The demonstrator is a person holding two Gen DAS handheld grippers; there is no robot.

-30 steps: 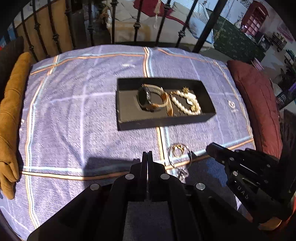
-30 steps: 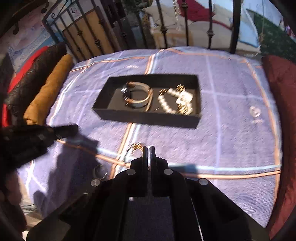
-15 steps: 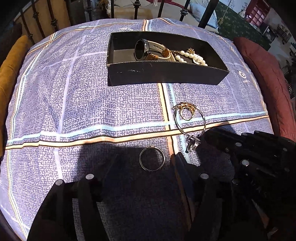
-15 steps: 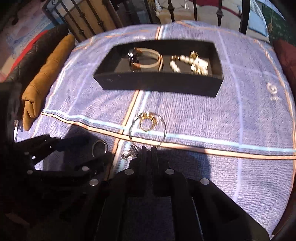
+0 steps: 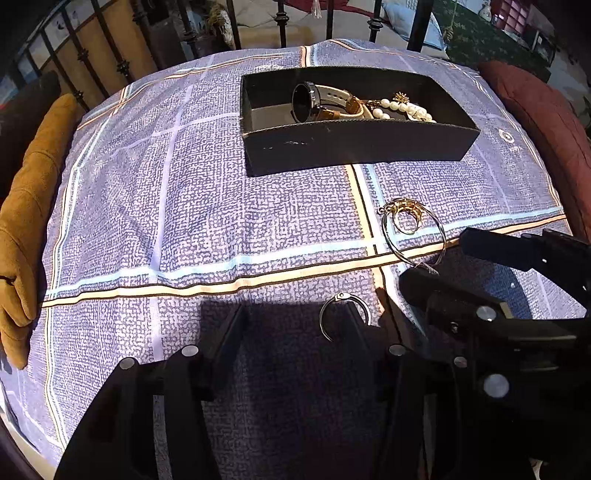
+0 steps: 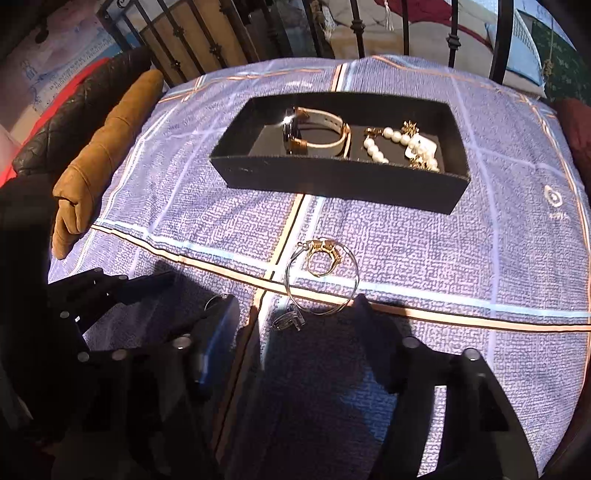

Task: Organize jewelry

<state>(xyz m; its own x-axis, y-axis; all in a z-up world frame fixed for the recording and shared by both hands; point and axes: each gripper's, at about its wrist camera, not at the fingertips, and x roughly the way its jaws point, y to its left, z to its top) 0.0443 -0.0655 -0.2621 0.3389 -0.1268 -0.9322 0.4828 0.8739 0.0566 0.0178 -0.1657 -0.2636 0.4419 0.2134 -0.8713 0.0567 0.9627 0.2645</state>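
Observation:
A black tray (image 5: 354,147) (image 6: 332,181) on the checked purple cloth holds a watch (image 5: 317,101) (image 6: 314,129) and a pearl bracelet (image 5: 406,109) (image 6: 399,146). In front of it lie a thin bangle (image 5: 439,236) (image 6: 354,273) with a gold ring (image 5: 404,216) (image 6: 325,258) inside its loop, and a small silver ring (image 5: 343,317). My left gripper (image 5: 295,317) is open, its right finger beside the silver ring. My right gripper (image 6: 295,306) is open, its fingers astride the bangle's near end and a small charm (image 6: 288,321).
A mustard cushion (image 5: 26,221) (image 6: 103,147) lies along the left edge and a dark red cushion (image 5: 543,122) along the right. A black iron railing (image 5: 280,18) (image 6: 354,29) stands behind the table.
Both grippers have come down close to the cloth. The left opened about half a second ago; the right has opened since then and now straddles the bangle's near end.

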